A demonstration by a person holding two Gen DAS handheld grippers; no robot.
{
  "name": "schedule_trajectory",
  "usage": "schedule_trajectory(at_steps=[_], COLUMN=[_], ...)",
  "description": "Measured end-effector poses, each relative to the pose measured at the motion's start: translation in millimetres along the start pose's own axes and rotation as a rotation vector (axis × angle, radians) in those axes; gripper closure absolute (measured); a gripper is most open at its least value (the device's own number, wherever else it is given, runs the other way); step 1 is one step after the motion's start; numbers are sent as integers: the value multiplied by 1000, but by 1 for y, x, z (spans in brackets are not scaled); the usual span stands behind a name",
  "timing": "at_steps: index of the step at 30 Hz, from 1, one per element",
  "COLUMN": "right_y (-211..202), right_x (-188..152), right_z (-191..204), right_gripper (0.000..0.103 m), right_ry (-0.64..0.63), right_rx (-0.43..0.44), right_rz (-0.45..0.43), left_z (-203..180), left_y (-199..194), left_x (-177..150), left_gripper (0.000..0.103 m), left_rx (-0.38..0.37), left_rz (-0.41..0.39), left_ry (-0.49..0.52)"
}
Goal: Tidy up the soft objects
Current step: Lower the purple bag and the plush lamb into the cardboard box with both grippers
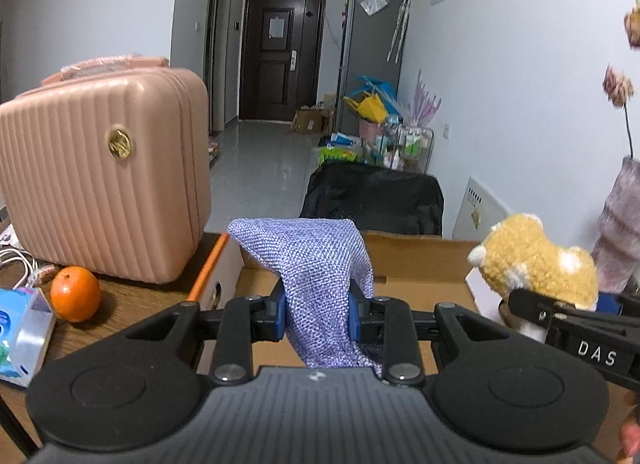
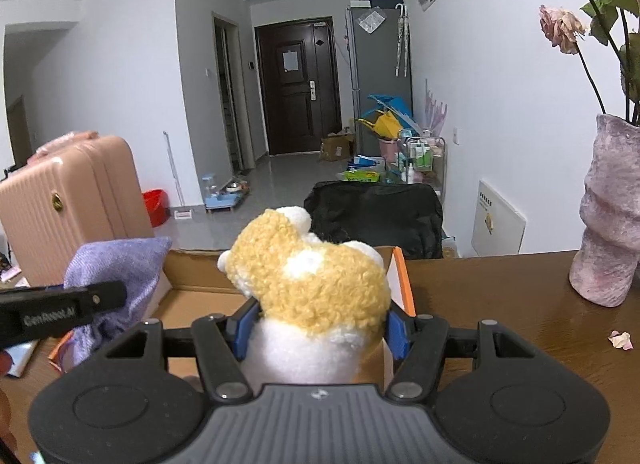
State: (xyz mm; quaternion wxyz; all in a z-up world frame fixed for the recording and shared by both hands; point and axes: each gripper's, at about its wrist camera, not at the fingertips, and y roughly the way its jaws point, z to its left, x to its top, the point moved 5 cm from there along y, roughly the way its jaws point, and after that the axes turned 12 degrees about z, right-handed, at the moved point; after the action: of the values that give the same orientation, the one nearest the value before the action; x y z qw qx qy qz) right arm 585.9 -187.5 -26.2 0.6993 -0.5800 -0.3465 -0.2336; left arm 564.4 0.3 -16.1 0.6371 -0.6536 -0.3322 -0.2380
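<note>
Purple knitted cloth (image 1: 320, 284) clamped in left gripper (image 1: 320, 320), plush toy (image 2: 316, 288) pinched in right gripper (image 2: 320, 330); both held above open cardboard box (image 2: 200, 304). Neither released yet; judged mid-task, drop-in remaining.

Black tool (image 1: 320, 318), blue pads (image 1: 280, 316)

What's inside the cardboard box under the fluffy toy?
The cardboard box shows only bare brown bottom near the left. The plush toy and purple cloth, each held in a gripper, hide the rest.
</note>
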Motion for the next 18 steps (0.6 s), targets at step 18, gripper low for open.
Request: schedule_trajectory(at_steps=[18], right_y=[26], right_x=[-10], right_z=[0], right_gripper=[41], right_ry=[2], right_rx=[-10], right_rz=[27], left_z=[9], left_y=[31], left_x=[-9], left_gripper=[75], left_rx=[27], left_rz=[9], left_ry=[-45])
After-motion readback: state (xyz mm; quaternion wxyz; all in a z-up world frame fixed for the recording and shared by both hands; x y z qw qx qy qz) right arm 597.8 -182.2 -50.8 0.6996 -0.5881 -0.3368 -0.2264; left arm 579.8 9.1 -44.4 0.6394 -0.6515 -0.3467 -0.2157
